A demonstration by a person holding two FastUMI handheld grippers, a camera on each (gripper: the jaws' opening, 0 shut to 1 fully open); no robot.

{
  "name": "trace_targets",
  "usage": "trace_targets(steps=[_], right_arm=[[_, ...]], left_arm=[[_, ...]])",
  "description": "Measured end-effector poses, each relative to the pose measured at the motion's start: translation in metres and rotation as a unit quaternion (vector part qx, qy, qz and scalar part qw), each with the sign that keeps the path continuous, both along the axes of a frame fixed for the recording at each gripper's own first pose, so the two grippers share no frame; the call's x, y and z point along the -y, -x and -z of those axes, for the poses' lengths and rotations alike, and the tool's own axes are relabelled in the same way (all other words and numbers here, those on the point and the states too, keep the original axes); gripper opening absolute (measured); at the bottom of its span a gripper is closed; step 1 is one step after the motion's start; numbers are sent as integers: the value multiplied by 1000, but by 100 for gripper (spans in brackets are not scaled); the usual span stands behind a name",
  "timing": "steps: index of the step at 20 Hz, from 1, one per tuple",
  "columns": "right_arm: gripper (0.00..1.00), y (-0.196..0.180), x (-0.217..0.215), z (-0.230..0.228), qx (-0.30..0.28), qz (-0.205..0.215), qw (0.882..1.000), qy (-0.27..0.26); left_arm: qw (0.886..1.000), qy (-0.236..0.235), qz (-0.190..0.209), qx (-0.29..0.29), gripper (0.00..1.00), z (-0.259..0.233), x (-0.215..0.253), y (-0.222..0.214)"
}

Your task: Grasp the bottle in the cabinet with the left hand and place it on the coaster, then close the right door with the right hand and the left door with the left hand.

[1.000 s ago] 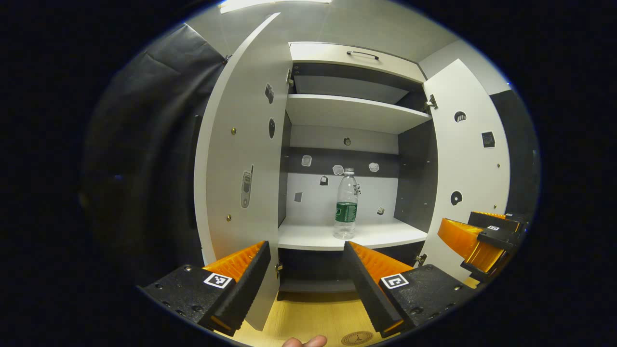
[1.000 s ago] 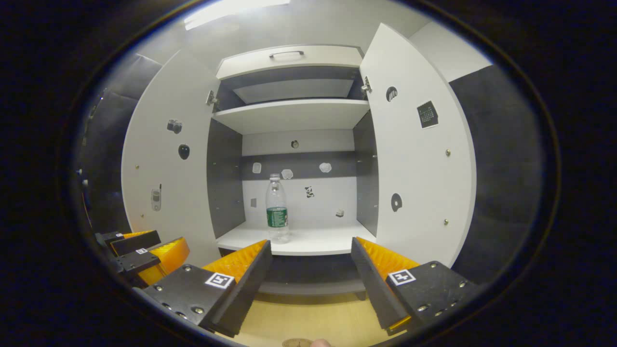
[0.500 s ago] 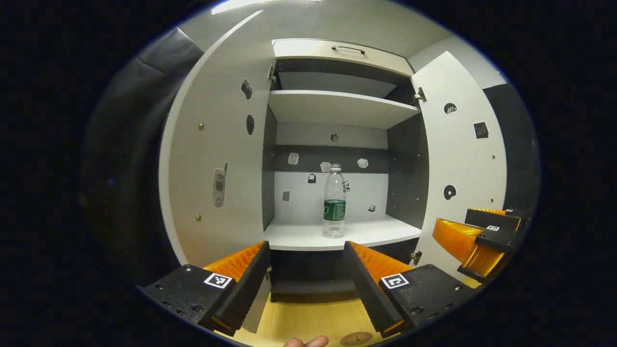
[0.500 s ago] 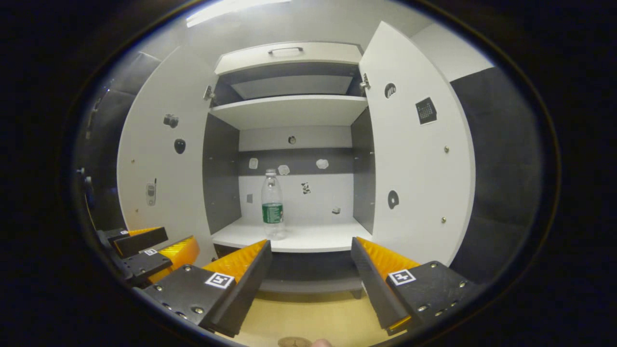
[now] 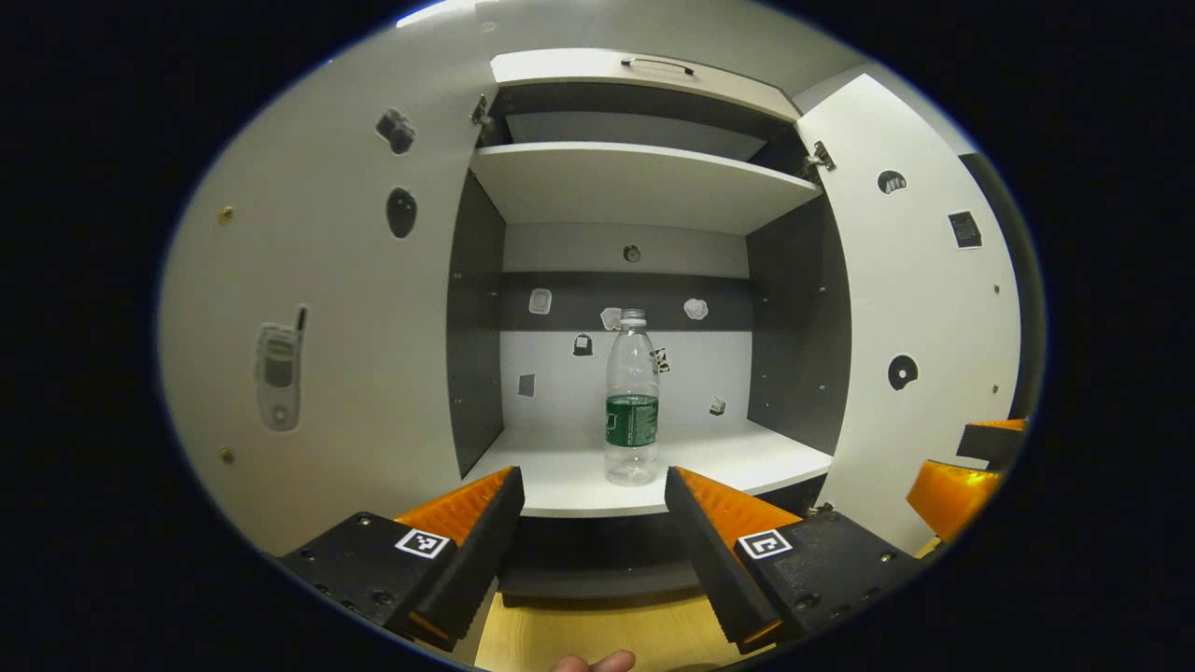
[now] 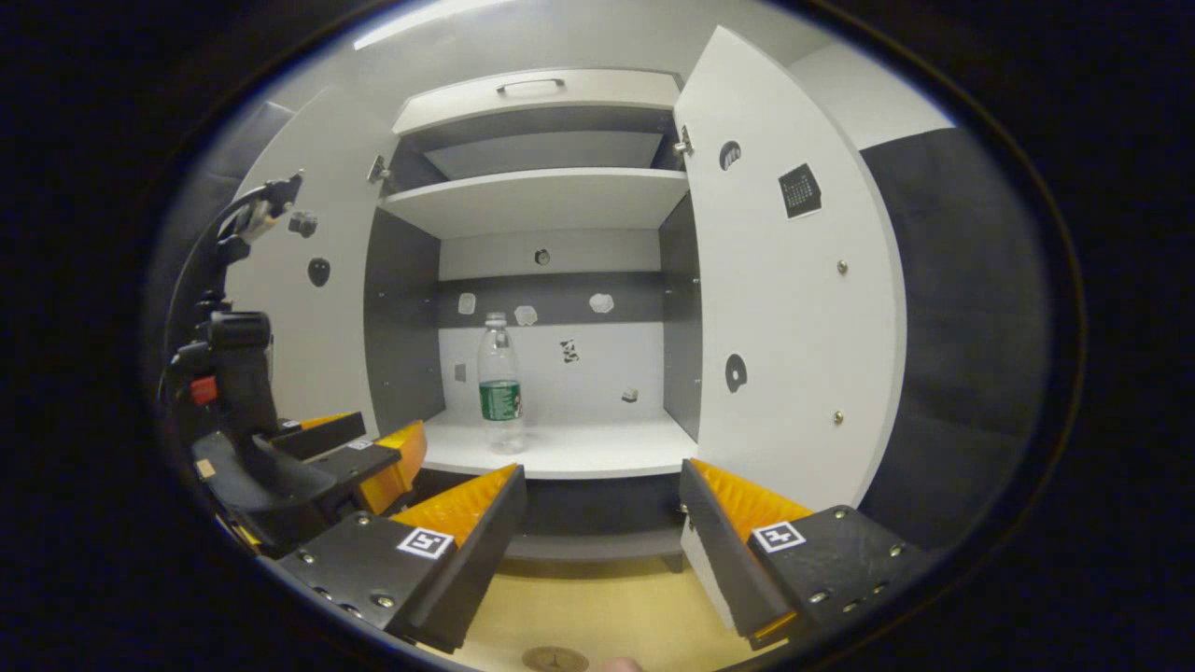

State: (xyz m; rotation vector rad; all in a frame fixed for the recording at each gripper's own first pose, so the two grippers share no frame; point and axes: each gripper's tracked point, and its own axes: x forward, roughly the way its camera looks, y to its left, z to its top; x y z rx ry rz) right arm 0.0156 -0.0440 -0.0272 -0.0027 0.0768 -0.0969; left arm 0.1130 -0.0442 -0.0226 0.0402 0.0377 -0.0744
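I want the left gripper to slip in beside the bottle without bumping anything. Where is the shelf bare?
The lower shelf is bare on both sides of the bottle, wider toward the right door. The upper shelf is bare too. Nothing crowds the bottle; the left gripper, jaws open, faces it.

Bottle [image 6: 500, 385] upright on cabinet shelf [image 6: 569, 453]; both doors open; right claw [image 6: 602, 509] spread.

Both views face the open cabinet [image 5: 644, 187] head-on from near, the left gripper view closer in, the right gripper view set rightward, sharing the bottle [image 5: 632, 399] shelf.
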Motion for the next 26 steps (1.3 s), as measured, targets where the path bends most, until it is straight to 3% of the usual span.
trace_targets(steps=[15, 24, 26], right_arm=[[100, -27, 18, 23, -38, 22, 999, 3], [100, -22, 32, 29, -56, 36, 998, 14], [100, -21, 36, 31, -58, 40, 997, 12]], left_arm=[[1000, -6, 13, 27, 96, -26, 35, -142], [1000, 0, 1, 10, 96, -13, 40, -196], [1000, -6, -5, 12, 88, -12, 39, -201]])
